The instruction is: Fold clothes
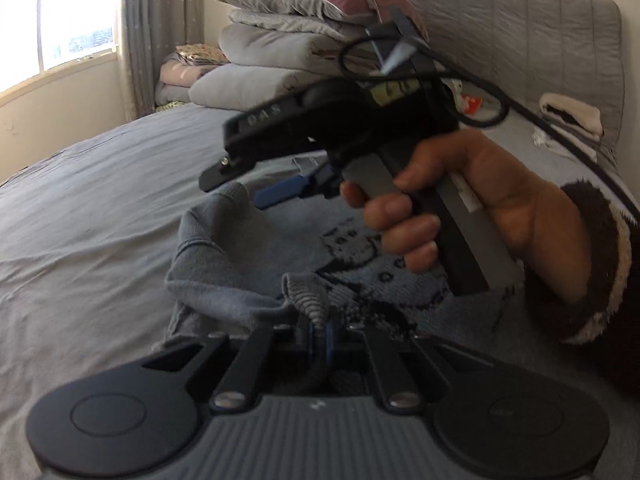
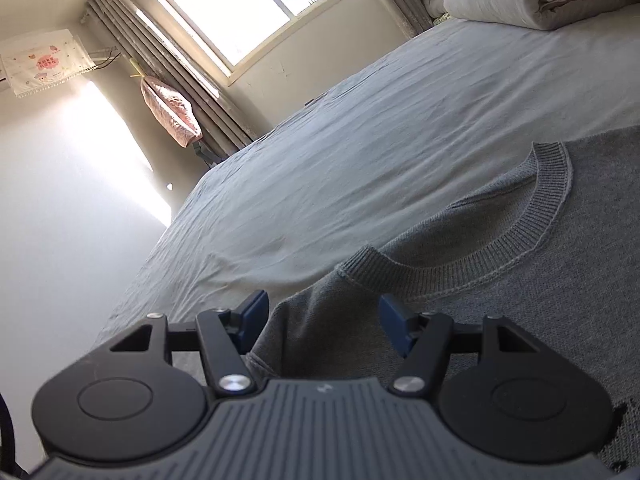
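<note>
A grey sweater lies on the bed. The left gripper is closed on its ribbed cuff. The right gripper is spread wide around a raised fold just beside the collar.

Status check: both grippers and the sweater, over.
Left gripper shut on grey knit sweater. Right gripper open, straddling a raised fold beside the ribbed neckline. Grey bed sheet, nothing blocking.
</note>
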`<move>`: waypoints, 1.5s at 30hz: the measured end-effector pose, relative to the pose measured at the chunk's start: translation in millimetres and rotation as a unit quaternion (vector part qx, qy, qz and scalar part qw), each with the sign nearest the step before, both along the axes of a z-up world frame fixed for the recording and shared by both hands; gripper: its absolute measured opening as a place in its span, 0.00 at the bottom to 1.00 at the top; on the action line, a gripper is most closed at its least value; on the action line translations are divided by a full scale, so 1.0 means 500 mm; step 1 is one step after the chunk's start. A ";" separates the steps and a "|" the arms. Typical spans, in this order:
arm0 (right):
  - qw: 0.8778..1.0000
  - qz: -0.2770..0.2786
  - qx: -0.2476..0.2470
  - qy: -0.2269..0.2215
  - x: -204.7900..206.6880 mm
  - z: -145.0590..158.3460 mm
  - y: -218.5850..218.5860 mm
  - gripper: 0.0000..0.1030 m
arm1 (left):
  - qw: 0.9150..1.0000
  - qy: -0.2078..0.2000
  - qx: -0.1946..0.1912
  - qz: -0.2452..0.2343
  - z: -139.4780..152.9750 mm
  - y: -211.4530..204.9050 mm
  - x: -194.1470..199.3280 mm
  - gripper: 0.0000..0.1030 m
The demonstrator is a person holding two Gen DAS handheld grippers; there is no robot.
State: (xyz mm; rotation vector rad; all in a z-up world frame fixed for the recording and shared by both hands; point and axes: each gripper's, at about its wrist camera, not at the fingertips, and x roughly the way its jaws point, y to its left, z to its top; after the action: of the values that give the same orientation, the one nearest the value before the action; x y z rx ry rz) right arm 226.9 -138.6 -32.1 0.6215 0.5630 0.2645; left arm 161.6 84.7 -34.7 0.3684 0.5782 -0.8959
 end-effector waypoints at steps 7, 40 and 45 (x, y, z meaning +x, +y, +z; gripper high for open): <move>0.990 0.135 -0.025 -0.038 -0.007 0.015 0.083 0.53 | 1.000 0.008 -0.007 0.024 -0.020 0.005 -0.013 0.06; 0.991 0.045 0.018 -0.126 0.032 -0.027 0.107 0.14 | 0.850 0.034 -0.247 0.464 -0.024 0.297 0.132 0.08; 0.991 0.005 -0.003 -0.136 0.025 0.003 0.074 0.43 | 0.838 0.075 -0.275 0.466 -0.047 0.328 0.140 0.39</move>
State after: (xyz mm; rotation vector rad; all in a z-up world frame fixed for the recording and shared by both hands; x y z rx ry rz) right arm 239.4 -101.6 -30.7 0.5646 0.3041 0.3510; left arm 231.7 248.9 -58.3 -0.5023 0.5269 -0.1029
